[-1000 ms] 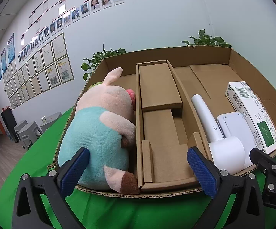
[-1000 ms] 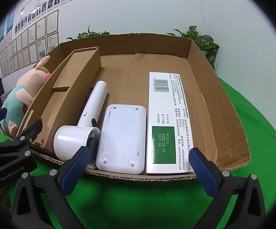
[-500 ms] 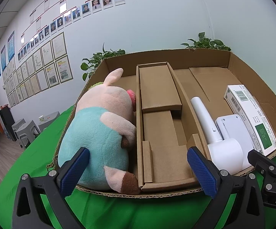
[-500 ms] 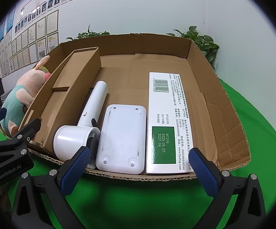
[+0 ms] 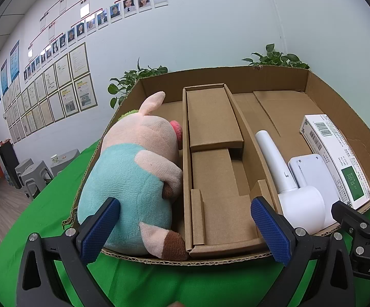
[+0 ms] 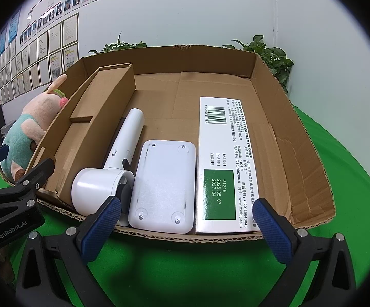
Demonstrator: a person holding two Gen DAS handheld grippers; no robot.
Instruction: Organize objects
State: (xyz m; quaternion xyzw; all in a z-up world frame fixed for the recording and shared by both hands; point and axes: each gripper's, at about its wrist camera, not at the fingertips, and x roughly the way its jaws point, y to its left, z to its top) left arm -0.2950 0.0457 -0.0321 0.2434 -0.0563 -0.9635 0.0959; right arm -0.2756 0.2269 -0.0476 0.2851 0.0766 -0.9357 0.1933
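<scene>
Both tongs (image 5: 185, 227) (image 6: 185, 226) agape, empty.

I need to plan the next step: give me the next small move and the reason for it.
Probably back both grippers away, or pause to check. The plush pig fills the left compartment of the box; the dryer, white pad and carton lie side by side on the right. The left gripper and right gripper are open and empty.

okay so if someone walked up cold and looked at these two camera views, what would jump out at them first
Probably the pink plush pig in a teal shirt, filling the left compartment of the open brown cardboard tray on the green cloth. Next, three white items side by side on the right: a hair dryer, a flat rounded plastic case and a long barcoded carton.
</scene>
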